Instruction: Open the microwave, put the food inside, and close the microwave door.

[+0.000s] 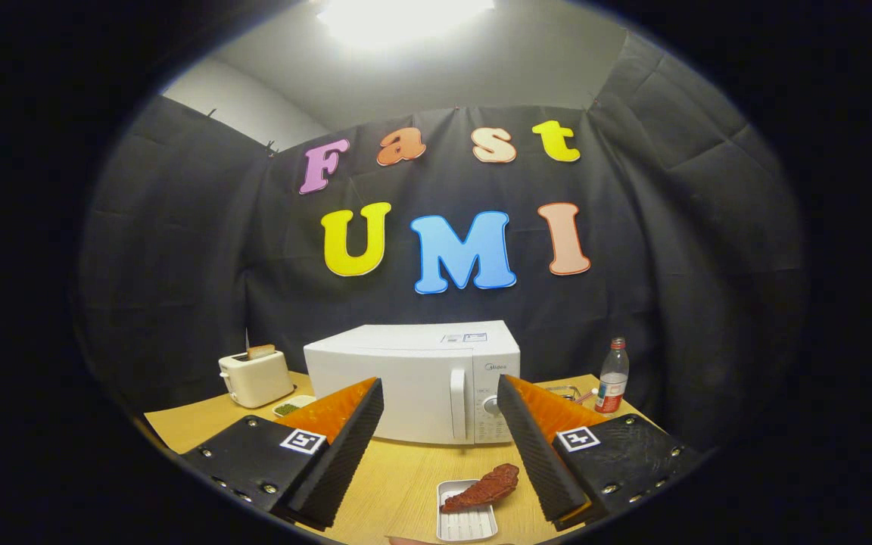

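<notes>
On the microwave [413, 378] you can read a small brand mark, seemingly "Midea", at the top of its control panel [491, 401], though it is too small to be sure. A sticker on its top, the panel's button legends and the bottle [613, 376] label are too small to read.

The jaws hide the microwave's [413, 378] lower front corners; its panel markings are too small.

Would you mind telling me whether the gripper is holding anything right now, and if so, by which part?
Nothing is held. The gripper is open, its fingers spread wide with only air between them; the microwave stands beyond them.
</notes>
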